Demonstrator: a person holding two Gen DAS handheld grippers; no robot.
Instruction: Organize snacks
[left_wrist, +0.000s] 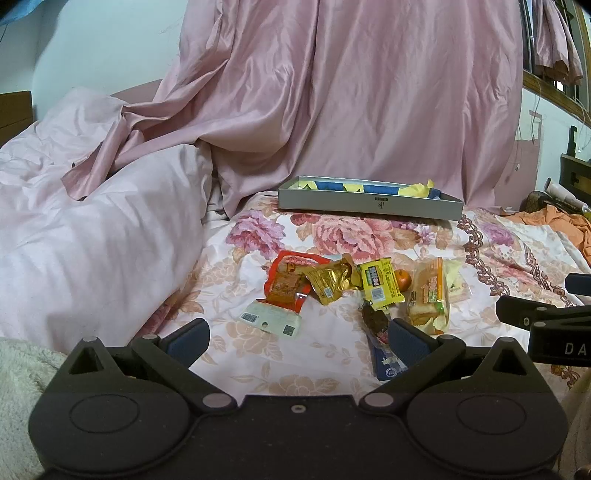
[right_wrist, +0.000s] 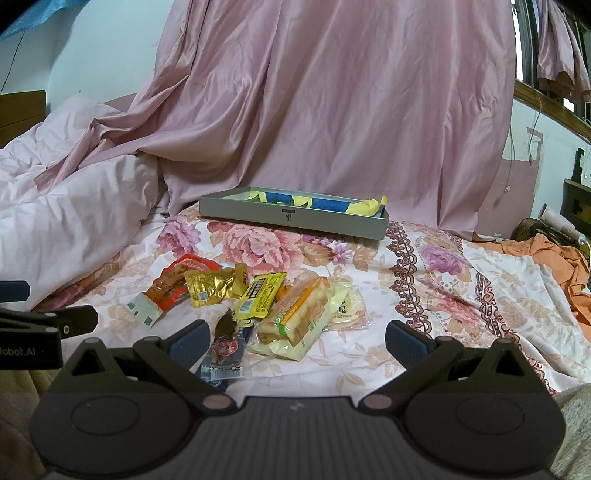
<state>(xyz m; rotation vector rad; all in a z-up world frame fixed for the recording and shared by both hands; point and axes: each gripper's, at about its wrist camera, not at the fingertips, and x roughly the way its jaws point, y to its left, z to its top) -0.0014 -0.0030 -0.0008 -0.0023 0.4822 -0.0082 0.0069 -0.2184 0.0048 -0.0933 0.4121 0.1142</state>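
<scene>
1. The left gripper (left_wrist: 297, 338) hangs with jaws wide apart and empty over a floral bedsheet (left_wrist: 332, 354).
2. Snack packets cluster ahead: red packet (left_wrist: 286, 286), gold packet (left_wrist: 330, 282), yellow packet (left_wrist: 380, 282), bread pack (left_wrist: 428, 295).
3. A grey tray (left_wrist: 369, 206) sits beyond them.

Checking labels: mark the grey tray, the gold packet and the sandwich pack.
grey tray (right_wrist: 295, 218), right wrist view, front wall near the logo.
gold packet (left_wrist: 330, 284), left wrist view, middle of the foil.
sandwich pack (right_wrist: 297, 314), right wrist view, middle of the wrapper.
</scene>
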